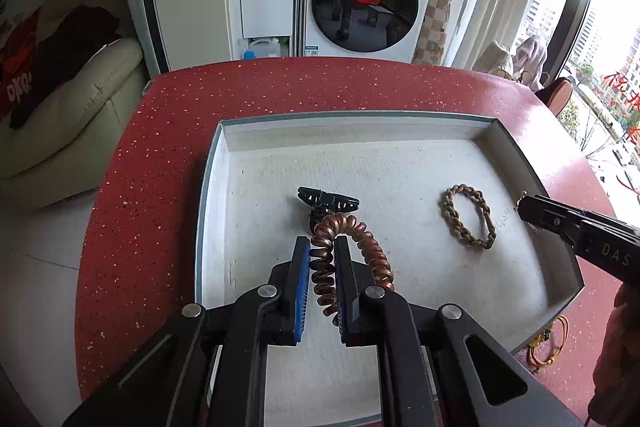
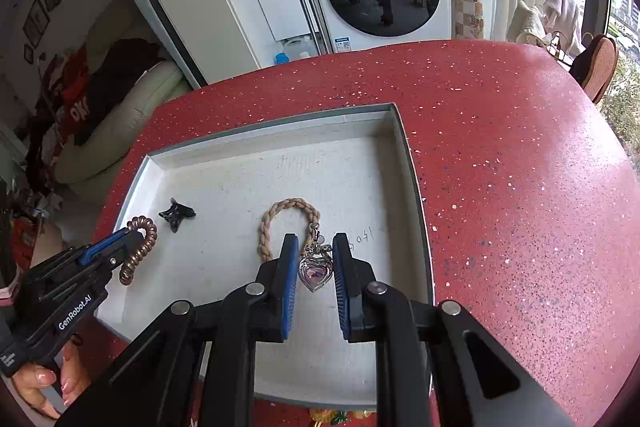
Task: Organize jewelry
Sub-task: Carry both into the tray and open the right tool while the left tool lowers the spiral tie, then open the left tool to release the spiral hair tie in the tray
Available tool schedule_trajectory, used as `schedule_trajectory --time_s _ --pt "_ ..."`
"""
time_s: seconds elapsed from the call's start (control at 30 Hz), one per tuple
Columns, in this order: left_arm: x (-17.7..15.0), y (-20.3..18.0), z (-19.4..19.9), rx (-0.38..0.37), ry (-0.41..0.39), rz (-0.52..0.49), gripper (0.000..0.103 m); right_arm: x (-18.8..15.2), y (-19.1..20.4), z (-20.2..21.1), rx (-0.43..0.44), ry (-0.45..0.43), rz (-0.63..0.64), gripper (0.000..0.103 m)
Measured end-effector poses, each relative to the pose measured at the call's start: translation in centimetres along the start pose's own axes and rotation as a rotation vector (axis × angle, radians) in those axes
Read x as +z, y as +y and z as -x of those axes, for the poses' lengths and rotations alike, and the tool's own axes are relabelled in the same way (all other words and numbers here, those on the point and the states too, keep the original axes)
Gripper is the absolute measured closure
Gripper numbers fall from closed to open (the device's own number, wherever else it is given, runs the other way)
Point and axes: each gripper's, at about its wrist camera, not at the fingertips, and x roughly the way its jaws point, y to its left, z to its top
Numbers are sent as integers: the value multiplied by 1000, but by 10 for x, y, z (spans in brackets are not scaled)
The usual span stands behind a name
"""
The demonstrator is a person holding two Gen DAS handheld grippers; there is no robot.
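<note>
The left gripper (image 1: 322,247) fingers clamp a copper spiral hair tie (image 1: 348,251) above the shallow white tray (image 1: 212,187). The right gripper (image 2: 314,247) fingers pinch a silver heart pendant (image 2: 315,273); its thin hold may slip onto the braided beige bracelet (image 2: 280,223).

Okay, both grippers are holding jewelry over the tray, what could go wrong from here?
The copper spiral hair tie loops beyond the left hand-held gripper near the black hair claw and might snag it. The heart pendant in the right hand-held gripper hangs close above the braided bracelet; they could tangle.
</note>
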Motion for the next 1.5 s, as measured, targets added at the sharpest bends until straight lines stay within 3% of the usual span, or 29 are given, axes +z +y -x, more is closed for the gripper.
schedule_trajectory --time_s 0.23,0.4,0.5,0.6,0.7,0.8,1.1,1.43,1.47,1.5 --pt "-9 -9 -17 53 25 -50 73 -2 -12 -25 -48 36 -25 84" --pt "-11 -15 -20 96 14 -84 72 -6 -4 -25 -102 27 42 83" --pt "-11 -18 -20 120 11 -102 72 -8 0 -25 -122 27 74 76" --pt "-12 -18 -18 150 -1 -92 72 -8 2 -23 -97 35 65 56" --pt "-13 -13 -11 153 -26 -60 72 -10 5 -16 -73 24 55 52" --pt "-11 -9 -6 136 -37 -34 72 -10 5 -6 -26 6 28 41" --pt "-9 -2 -2 95 -37 4 72 -14 10 31 68 -56 -21 35" --pt "-9 -7 -5 109 -32 8 72 -23 12 49 100 -78 -36 32" --pt "-9 -7 -4 115 -37 11 66 -25 11 51 101 -80 -38 32" --pt "-8 -8 -2 121 -42 15 25 -26 11 53 102 -83 -40 32"
